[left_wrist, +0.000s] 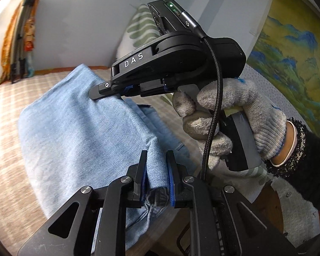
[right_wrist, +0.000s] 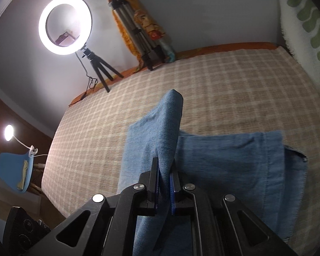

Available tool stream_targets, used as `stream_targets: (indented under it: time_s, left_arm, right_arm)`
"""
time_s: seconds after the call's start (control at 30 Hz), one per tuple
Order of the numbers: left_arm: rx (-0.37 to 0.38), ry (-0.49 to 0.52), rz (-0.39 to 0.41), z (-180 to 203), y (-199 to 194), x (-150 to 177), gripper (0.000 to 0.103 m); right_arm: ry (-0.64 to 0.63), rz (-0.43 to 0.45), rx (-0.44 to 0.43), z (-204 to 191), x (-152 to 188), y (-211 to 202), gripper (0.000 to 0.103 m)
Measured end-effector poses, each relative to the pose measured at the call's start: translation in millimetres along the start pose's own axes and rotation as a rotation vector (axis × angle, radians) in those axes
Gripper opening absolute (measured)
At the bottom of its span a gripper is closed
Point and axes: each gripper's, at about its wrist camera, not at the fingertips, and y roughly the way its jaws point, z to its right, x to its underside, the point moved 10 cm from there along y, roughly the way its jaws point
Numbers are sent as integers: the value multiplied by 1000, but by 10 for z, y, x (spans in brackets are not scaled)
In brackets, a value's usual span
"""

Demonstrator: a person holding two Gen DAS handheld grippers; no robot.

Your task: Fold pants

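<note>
Light blue denim pants (left_wrist: 79, 128) lie partly lifted over a checked beige bed cover (left_wrist: 6, 111). My left gripper (left_wrist: 156, 160) is shut on a thick bunched edge of the pants, cloth pinched between its blue pads. In the left wrist view my right gripper (left_wrist: 97, 95) reaches in from the right, held by a gloved hand (left_wrist: 230, 119), its fingers against the raised fold. In the right wrist view my right gripper (right_wrist: 164, 168) is shut on a thin upright fold of the pants (right_wrist: 160, 132), while the rest of the pants spreads flat to the right.
A lit ring light on a small tripod (right_wrist: 65, 26) stands at the bed's far edge. A folded tripod with orange cloth (right_wrist: 138, 32) leans on the wall. A green-patterned pillow (right_wrist: 305, 27) lies at the right. A blue chair with a clip lamp (right_wrist: 15, 168) stands left.
</note>
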Motion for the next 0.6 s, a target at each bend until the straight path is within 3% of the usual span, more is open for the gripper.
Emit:
stream_targets:
  time_s: [0.6]
  left_arm:
    - [23,55,-79,81,435,-28,14]
  right_arm:
    - [41,4,81,615,112,-127,5]
